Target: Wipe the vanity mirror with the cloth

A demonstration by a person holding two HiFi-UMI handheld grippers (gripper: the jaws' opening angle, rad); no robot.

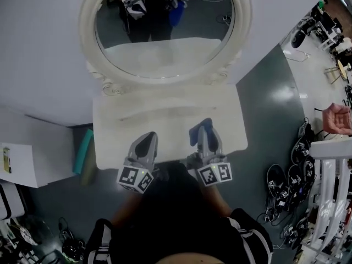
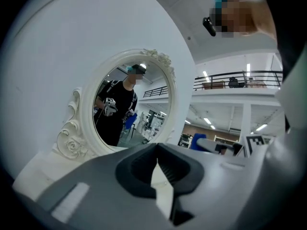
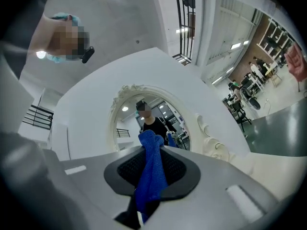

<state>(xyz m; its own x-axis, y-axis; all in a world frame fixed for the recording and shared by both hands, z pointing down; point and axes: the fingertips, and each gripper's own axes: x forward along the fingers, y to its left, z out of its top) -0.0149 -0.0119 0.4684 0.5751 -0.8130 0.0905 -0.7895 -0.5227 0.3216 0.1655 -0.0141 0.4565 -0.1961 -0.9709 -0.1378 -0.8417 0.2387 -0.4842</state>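
My right gripper [image 1: 204,128] is pinching the blue cloth [image 3: 152,162]. Its jaws are closed on the middle of the bunched fabric. A tuft stands up beyond the tips, and more hangs down on the near side between the jaws. My left gripper [image 2: 157,159] holds nothing. Its jaws are pressed together at the tips, and only a sliver of white shows in the slit behind them.

Both grippers hover low over the near part of the white vanity table [image 1: 165,114], the left one on the left and the right one beside it. The oval vanity mirror [image 1: 165,26] stands upright at the far edge of the table in its carved white frame [image 1: 88,32]. The cloth is well short of the glass and touches neither the glass nor the table.

I judge the cloth to be light, soft and limp, a knitted or microfibre weave by its texture. It will fold and flop rather than hold a shape. Only the loose tuft ahead of my tips can meet the mirror, so the grip should stay close behind that tuft. That way fabric touches the glass, not the hard jaw tips. The glass is stiff, smooth and breakable. The frame's scrollwork could snag the weave, so light pressure seems wise. The mirror may rock if pushed hard, though I cannot tell how it is fixed.
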